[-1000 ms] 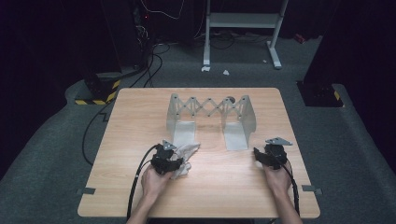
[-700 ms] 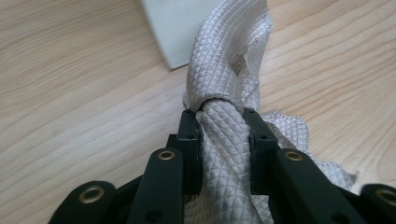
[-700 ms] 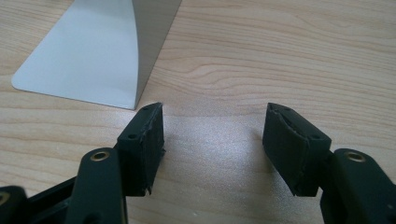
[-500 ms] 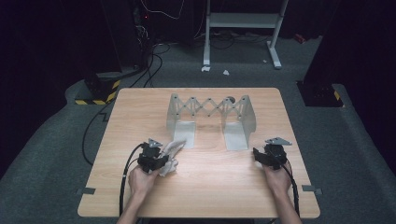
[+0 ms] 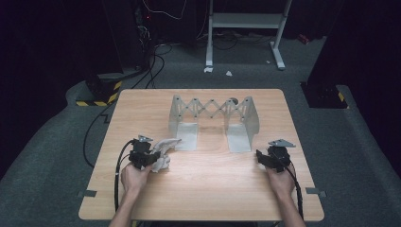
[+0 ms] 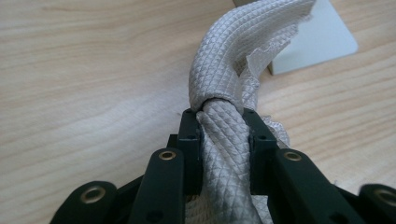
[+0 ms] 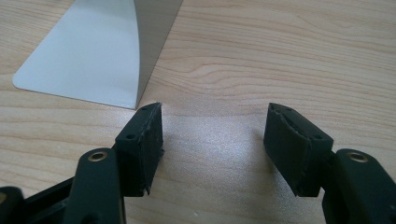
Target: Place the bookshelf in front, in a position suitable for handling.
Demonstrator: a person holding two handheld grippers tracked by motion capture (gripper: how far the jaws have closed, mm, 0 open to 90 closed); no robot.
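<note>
A crumpled whitish waffle-weave cloth lies at the front left of the wooden table, one end reaching toward the left foot of a grey folding rack. My left gripper is shut on the cloth; its jaws have just been closing on it. In the left gripper view the pads pinch a bunched roll of cloth, which arches up and away from the left gripper. My right gripper rests on the table at the front right. In its own view the right gripper is open, with bare wood between its jaws.
The rack stands mid-table with two flat foot plates facing me; one plate lies just ahead of the right gripper, another beyond the cloth. Black cables trail off the front edge. Dark floor surrounds the table.
My left gripper has moved left across the table, dragging the cloth away from the rack's left foot. The right gripper has stayed put.
</note>
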